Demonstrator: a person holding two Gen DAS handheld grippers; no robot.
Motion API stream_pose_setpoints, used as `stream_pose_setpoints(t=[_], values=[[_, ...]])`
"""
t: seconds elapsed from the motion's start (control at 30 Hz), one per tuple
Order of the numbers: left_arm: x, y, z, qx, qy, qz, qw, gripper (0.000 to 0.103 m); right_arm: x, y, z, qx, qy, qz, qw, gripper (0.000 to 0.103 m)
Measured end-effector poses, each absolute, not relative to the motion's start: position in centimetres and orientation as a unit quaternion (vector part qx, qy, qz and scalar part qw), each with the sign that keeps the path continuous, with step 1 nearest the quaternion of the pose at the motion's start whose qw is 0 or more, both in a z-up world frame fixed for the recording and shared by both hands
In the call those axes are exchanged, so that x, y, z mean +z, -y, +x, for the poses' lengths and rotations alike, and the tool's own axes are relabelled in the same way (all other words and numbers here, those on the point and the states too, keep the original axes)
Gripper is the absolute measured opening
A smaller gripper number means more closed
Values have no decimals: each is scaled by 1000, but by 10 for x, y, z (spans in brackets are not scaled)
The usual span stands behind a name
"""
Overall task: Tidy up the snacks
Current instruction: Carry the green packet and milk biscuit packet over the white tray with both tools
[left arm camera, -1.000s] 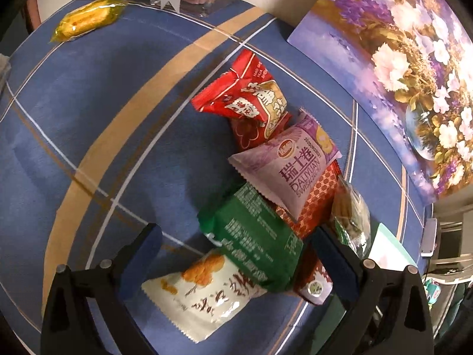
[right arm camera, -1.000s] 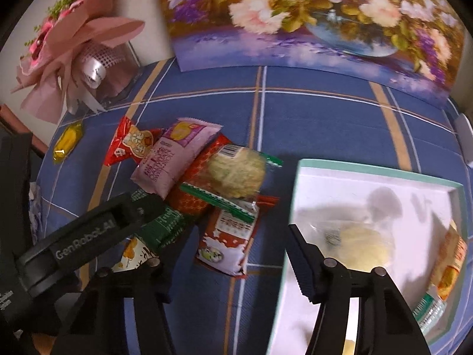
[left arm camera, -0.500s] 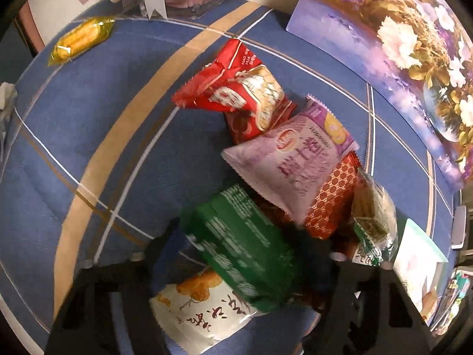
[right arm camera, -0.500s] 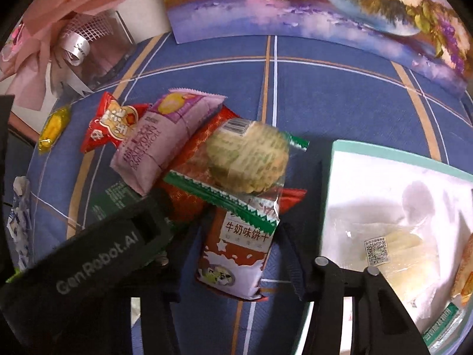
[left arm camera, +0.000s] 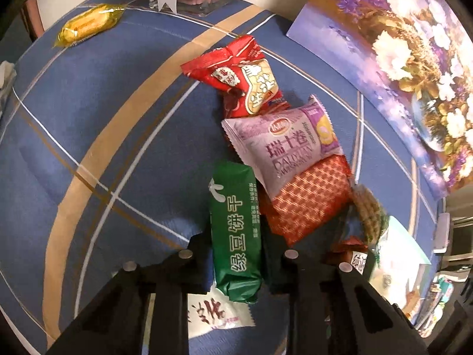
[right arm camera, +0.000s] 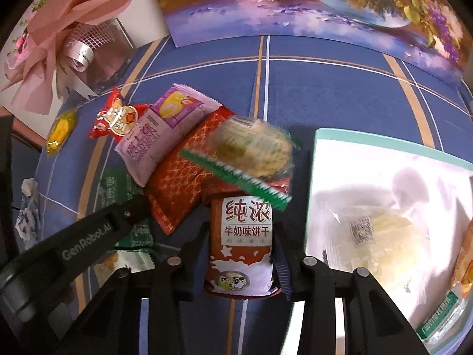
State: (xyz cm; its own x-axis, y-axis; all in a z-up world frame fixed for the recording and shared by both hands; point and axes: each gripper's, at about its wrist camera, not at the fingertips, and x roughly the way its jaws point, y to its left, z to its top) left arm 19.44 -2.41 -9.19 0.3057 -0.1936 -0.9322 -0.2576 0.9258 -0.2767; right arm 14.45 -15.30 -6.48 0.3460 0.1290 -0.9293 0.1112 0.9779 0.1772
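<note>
My left gripper (left arm camera: 238, 254) is shut on a green biscuit packet (left arm camera: 235, 216), which stands on edge between the pads at the near end of the snack pile. Under it lies a white packet with red writing (left arm camera: 212, 310). My right gripper (right arm camera: 241, 236) points down at the pile's right end. Its jaws are closing, and the pads press both sides of a red-and-white milk biscuit packet (right arm camera: 241, 254). A round biscuit in a clear, green-edged wrapper (right arm camera: 254, 151) rests on that packet's far end. A purple packet (left arm camera: 289, 148), a red packet (left arm camera: 245, 80) and an orange-red patterned packet (left arm camera: 307, 201) lie beyond.
A white box with a teal rim (right arm camera: 384, 148) sits right of the pile and holds a pale wrapped snack (right arm camera: 384, 236). A yellow candy (left arm camera: 88, 25) lies far left. A flower painting (left arm camera: 399, 59) and a pink bouquet (right arm camera: 59, 44) stand at the back. Crumpled tissue (right arm camera: 28, 216) lies left.
Both grippers went from wide open to closed. The left one took the green packet, which turned onto its edge. The right one moved in over the milk biscuit packet and closed around it.
</note>
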Motion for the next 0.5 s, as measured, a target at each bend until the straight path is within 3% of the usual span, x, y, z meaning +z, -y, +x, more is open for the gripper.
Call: stream_pose_setpoints(t=[0.5], values=[[-50,50,154,-16,-566,-186,803,26,-17,171,101,17,-546,136,826,42]])
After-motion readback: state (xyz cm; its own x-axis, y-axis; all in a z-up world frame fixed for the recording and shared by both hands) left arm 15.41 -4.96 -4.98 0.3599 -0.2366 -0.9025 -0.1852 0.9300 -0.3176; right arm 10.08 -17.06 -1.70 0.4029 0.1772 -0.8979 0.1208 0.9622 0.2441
